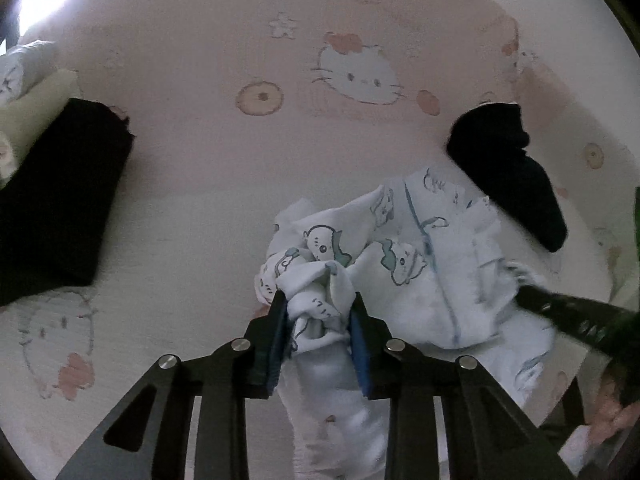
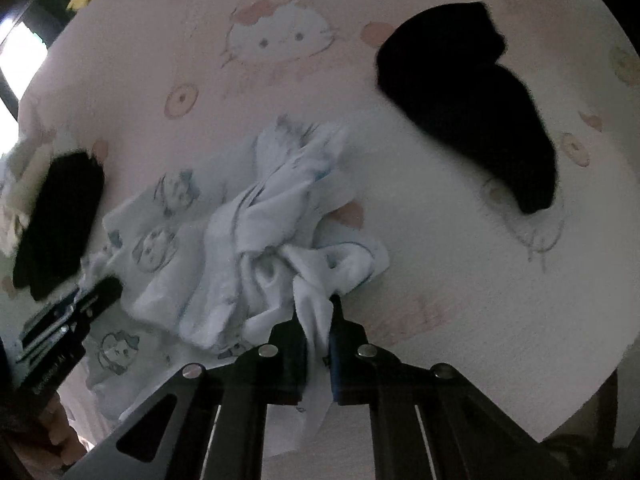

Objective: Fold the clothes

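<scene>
A white baby garment printed with small blue cartoon figures lies crumpled on the pink cartoon-cat bedsheet. My left gripper is shut on a bunched fold of it at the garment's left end. In the right wrist view the same garment spreads to the left, and my right gripper is shut on a twisted strip of its right edge. The left gripper's body shows at the left of that view, and the right gripper's body at the right of the left wrist view.
A black garment lies loose on the sheet to the right of the white one. A folded black piece sits at the left beside light folded clothes. Bare sheet lies around the garment.
</scene>
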{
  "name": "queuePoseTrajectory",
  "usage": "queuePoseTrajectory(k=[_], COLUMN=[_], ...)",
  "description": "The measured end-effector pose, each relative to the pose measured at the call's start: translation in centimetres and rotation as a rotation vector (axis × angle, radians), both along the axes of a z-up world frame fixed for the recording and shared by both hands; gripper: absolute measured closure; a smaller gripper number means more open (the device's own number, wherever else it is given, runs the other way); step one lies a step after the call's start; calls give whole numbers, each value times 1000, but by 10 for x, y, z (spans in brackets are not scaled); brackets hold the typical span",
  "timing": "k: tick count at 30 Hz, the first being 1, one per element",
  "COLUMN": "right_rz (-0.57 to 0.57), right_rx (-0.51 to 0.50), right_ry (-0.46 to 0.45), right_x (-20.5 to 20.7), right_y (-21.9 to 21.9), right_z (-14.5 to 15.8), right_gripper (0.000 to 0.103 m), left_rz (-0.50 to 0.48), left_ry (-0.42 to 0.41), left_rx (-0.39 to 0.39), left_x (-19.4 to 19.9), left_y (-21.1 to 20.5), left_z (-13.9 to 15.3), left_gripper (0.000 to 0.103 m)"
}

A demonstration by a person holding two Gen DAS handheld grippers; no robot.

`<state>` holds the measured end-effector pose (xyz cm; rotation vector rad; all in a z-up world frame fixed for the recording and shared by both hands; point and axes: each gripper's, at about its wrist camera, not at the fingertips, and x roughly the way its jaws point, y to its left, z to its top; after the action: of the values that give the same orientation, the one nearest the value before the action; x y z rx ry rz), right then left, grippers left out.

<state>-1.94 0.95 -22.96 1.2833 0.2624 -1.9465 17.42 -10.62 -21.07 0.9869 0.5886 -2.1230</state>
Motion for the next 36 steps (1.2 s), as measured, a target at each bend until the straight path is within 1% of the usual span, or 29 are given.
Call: queuePoseTrajectory(k=[1, 4, 9, 11, 13, 14, 15, 16, 17, 18, 19, 21, 23, 25, 26, 28, 32, 34, 36], right_rz=[-18, -67, -105, -101, -80, -66, -51, -45, -47, -50, -56, -72, -78, -47, -26, 7, 35, 44, 55], right_rx=[-5, -8, 82, 92, 92, 93, 94, 85, 63, 35, 2, -73, -142, -174, -184, -188, -185, -175, -157], right_ry=[-7, -28, -58, -86, -81, -66, -51, -41, -42, -48, -54, -63, -72, -94, -112, -176, -329, -367, -382], right_x=[1, 4, 4, 6, 8, 9, 10, 10, 9, 7, 6, 6, 6, 9, 14, 17, 24, 29, 37], right_y=[7, 27, 41, 46, 45, 42, 39, 39, 42, 46, 49, 52, 53, 43, 42, 8, -10, -18, -18], right_z=[-2, -7, -12, -17, -16, -14, -13, -10, -6, -2, 3, 13, 23, 28, 29, 18, -3, -12, -17], right_gripper=[97, 97, 97, 97, 97, 97, 96, 96, 94, 86, 71, 57, 56, 52, 50, 48, 48, 48, 48], left_rz=[7, 23, 9, -18, -37, -31, -25, -16, 9, 34, 54, 63, 54, 32, 22, 2, -39, -59, -75], left_ry=[5, 51, 67, 89, 119, 128, 136, 149, 180, 209, 242, 287, 272, 205, 183, 142, 59, 18, 6], left_rx=[5, 54, 90, 94, 103, 116, 129, 133, 132, 134, 145, 187, 183, 114, 98, 70, 12, -17, -24], left_x=[4, 14, 11, 10, 13, 14, 15, 16, 19, 23, 27, 32, 32, 28, 27, 24, 18, 15, 14], left_y=[-1, -7, -4, -1, 1, 0, -1, -2, -5, -8, -10, -17, -20, -15, -13, -9, -1, 3, 4], left_z=[0, 1, -1, 0, 4, 6, 8, 10, 13, 16, 19, 24, 27, 31, 30, 27, 22, 19, 20], left_gripper=[77, 77, 77, 77, 75, 68, 54, 45, 30, 26, 26, 26, 25, 25, 25, 25, 25, 25, 25])
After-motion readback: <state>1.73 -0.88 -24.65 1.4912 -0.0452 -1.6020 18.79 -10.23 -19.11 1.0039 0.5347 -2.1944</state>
